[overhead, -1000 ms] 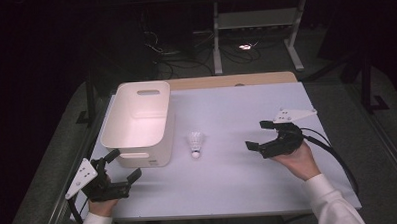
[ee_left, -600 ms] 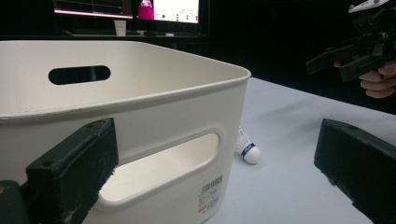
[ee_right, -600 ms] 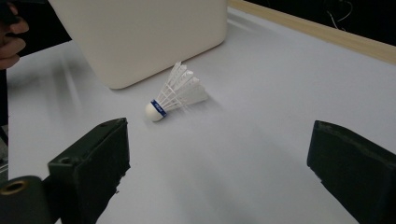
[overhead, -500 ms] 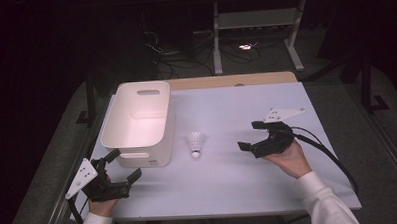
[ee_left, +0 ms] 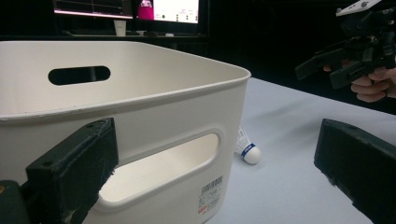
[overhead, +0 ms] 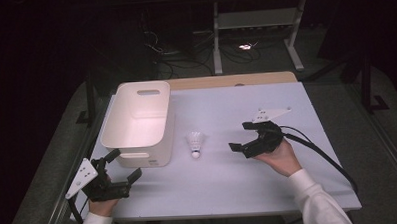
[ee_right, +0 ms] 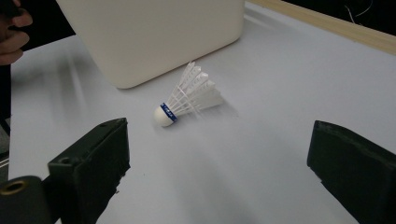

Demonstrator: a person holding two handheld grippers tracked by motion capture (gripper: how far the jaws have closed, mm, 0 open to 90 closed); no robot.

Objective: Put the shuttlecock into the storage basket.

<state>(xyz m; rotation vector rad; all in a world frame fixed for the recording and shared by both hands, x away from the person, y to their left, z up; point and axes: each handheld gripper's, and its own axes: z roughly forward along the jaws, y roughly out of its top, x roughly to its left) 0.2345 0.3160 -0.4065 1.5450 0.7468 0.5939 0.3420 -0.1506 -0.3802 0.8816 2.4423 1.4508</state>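
Item: shuttlecock (overhead: 195, 144). It is lying on its side on the white tabletop (overhead: 269, 189), just beside the long wall of the white bin (overhead: 139, 121) and apart from it, cork end pointing toward the person. In the right gripper view the shuttlecock (ee_right: 189, 101) is showing a blue band around the cork and its feathers are fanning out toward the bin (ee_right: 154, 37).

Item: right hand-held gripper (overhead: 243, 138). It is hovering low over the tabletop, to the right of the shuttlecock and near it, jaws spread wide and pointing at it. Nothing is sitting between the jaws; the shuttlecock is lying ahead of them, not yet within their span.

Item: left hand-held gripper (overhead: 122, 167). It is resting at the near left corner of the tabletop, in front of the bin's short wall, jaws parted and gripping nothing. Its own view is looking at the bin's handle slot (ee_left: 166, 163), with the shuttlecock (ee_left: 246, 148) beyond the bin's corner.

Item: bin. It is standing upright and appears to be holding nothing inside.

Status, as judged: the work is looking like picking up the shuttlecock, probably for the bin. It is at the approach stage. Nothing is grasped or lifted yet; closing on the shuttlecock, lifting and placing all remain.
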